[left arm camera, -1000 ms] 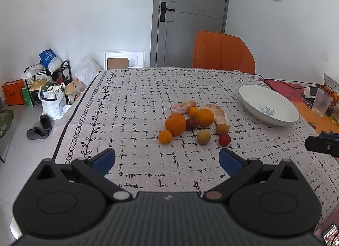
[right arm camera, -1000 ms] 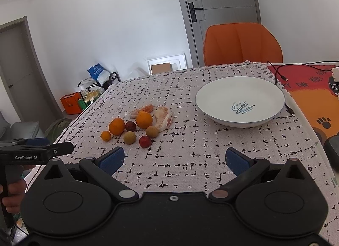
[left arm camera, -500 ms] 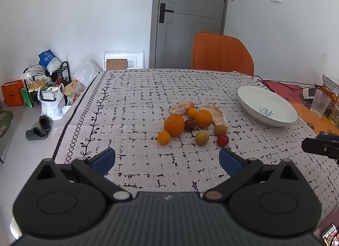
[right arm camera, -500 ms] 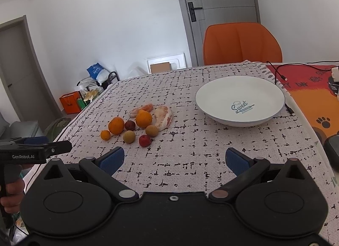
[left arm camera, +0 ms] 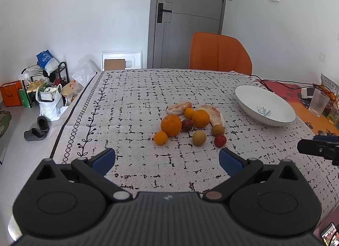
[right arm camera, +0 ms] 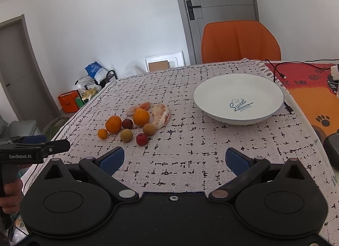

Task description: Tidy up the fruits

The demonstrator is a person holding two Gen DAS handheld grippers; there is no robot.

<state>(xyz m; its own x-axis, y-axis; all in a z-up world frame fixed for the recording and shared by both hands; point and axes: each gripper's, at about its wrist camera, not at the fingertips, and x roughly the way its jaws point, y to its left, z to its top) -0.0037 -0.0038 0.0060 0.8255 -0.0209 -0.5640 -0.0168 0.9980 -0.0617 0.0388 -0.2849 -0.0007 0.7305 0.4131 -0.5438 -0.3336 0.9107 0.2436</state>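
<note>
A cluster of fruit lies mid-table: a large orange [left arm camera: 171,125], a second orange [left arm camera: 200,118], small tangerines [left arm camera: 160,137], a dark plum [left arm camera: 187,125], two brown-green round fruits [left arm camera: 199,137], a red fruit [left arm camera: 220,141] and two peeled pomelo pieces [left arm camera: 215,114]. The cluster also shows in the right wrist view [right arm camera: 135,122]. A white bowl [right arm camera: 214,89] stands empty to the right. My left gripper [left arm camera: 167,159] is open and empty, short of the fruit. My right gripper [right arm camera: 173,158] is open and empty, near the table's front edge.
An orange chair [left arm camera: 220,55] stands at the far side. A black cable [right arm camera: 279,72] and a glass [left arm camera: 317,105] lie right of the bowl on an orange mat. Bags and a rack [left arm camera: 42,89] stand on the floor at left.
Both views have shifted only slightly; the fruit cluster sits a little further left in the left wrist view. Both grippers stay open and nothing was grasped.
</note>
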